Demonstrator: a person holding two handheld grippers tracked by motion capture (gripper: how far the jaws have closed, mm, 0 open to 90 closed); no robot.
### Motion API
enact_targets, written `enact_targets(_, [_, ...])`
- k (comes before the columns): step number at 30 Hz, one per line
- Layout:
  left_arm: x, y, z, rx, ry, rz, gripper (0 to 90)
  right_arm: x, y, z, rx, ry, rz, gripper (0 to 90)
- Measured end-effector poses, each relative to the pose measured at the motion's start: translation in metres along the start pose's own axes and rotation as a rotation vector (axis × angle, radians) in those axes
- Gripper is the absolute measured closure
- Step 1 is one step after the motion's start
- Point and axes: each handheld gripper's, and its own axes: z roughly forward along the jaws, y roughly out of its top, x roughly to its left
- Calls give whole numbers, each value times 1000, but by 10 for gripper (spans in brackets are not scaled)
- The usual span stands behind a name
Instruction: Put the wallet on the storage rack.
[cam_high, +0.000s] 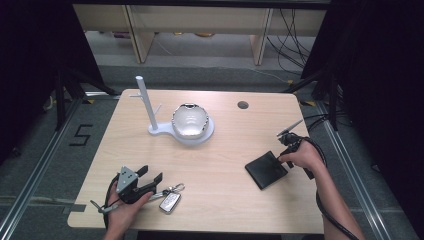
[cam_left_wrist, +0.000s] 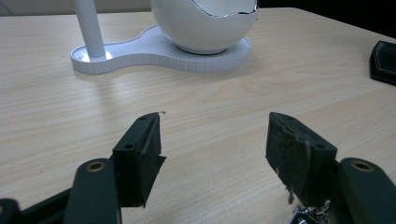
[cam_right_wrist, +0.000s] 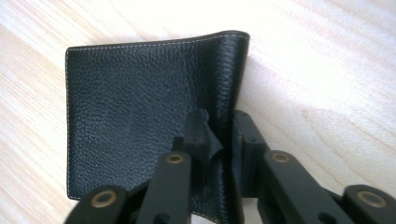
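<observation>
A black leather wallet (cam_high: 266, 170) (cam_right_wrist: 140, 107) lies at the table's right. My right gripper (cam_high: 283, 154) (cam_right_wrist: 219, 135) comes down on its near edge, and its jaws pinch the wallet's folded spine between the pads. At the front left my left gripper (cam_high: 152, 175) (cam_left_wrist: 214, 140) rests low over the wood with its jaws wide apart and nothing between them. A car key on a ring (cam_high: 170, 200) lies just right of it; a bit of the metal ring (cam_left_wrist: 308, 215) shows by the right-hand jaw. The wallet's corner (cam_left_wrist: 384, 60) is at that view's right edge.
A white stand with an upright branched post (cam_high: 145, 102) (cam_left_wrist: 89, 28) and a round glossy bowl (cam_high: 190, 120) (cam_left_wrist: 205, 23) sits at the table's back middle. A cable hole (cam_high: 243, 105) is behind it to the right. Bare wood lies between the two hands.
</observation>
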Motion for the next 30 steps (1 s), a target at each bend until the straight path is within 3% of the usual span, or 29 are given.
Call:
enact_targets(2, [0,0,1,-4,-4,2,354,1,-2,-2,-21,-13,-32,804])
enact_targets(5, [0,0,0,-5,-4,0,354,6,-1,-10,-26,-8,-20,811])
enact_targets(8, [0,0,0,-2,-1,0,354,14,-1,-22,-47,-15,-57,816])
enact_targets(12, [0,0,1,-5,-2,2,354,26,1,-40,-103,-72,-130,819])
enact_targets(20, [0,0,1,-6,-3,2,354,53,3,-66,-141,-193,-229,819])
enact_targets(22, [0,0,1,-5,-2,2,354,56,5,-69,-137,-204,-285,819])
enact_targets(24, [0,0,1,-6,-2,1,354,58,5,-72,-143,-223,-310,819])
enact_targets(30, [-1,0,1,-4,-1,3,354,62,7,-78,-171,-253,-346,819])
